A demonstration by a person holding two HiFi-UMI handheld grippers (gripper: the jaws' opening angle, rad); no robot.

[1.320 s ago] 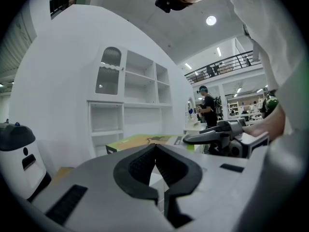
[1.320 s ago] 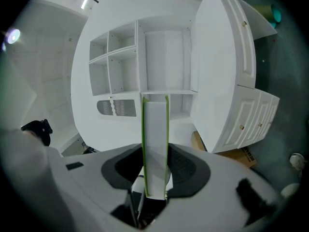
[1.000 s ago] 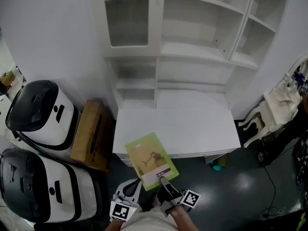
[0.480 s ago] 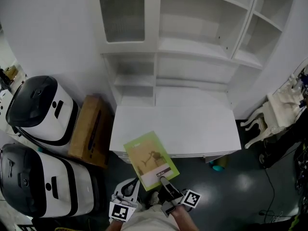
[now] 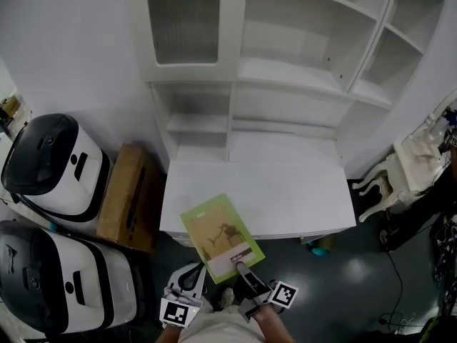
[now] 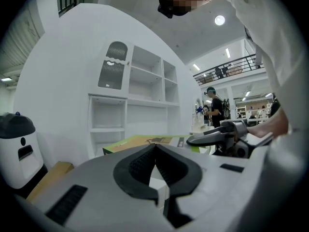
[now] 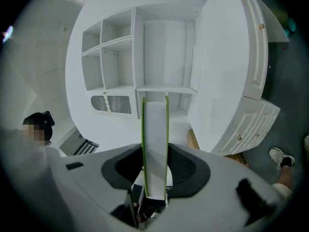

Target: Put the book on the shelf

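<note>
A green book (image 5: 220, 234) lies flat in my right gripper (image 5: 241, 266), which is shut on its near end. The book's far corner hangs over the front edge of the white desk (image 5: 293, 191). In the right gripper view the book (image 7: 154, 139) stands edge-on between the jaws of the right gripper (image 7: 154, 151), pointing at the white shelf unit (image 7: 159, 57). My left gripper (image 5: 194, 277) is beside it on the left, shut and empty; in its own view the left gripper (image 6: 155, 146) has its pads meeting. The shelf unit (image 5: 285, 77) rises behind the desk with open compartments.
Two black-and-white machines (image 5: 53, 166) (image 5: 64, 281) stand at the left, with a cardboard box (image 5: 128, 195) between them and the desk. A white chair (image 5: 400, 166) with cloth stands at the right. A closed cabinet door (image 5: 182, 23) fills the shelf's upper left. A person (image 6: 213, 108) stands far off.
Both grippers and the book have come slightly nearer the desk and shelf. The right gripper's hold on the book is the same.
</note>
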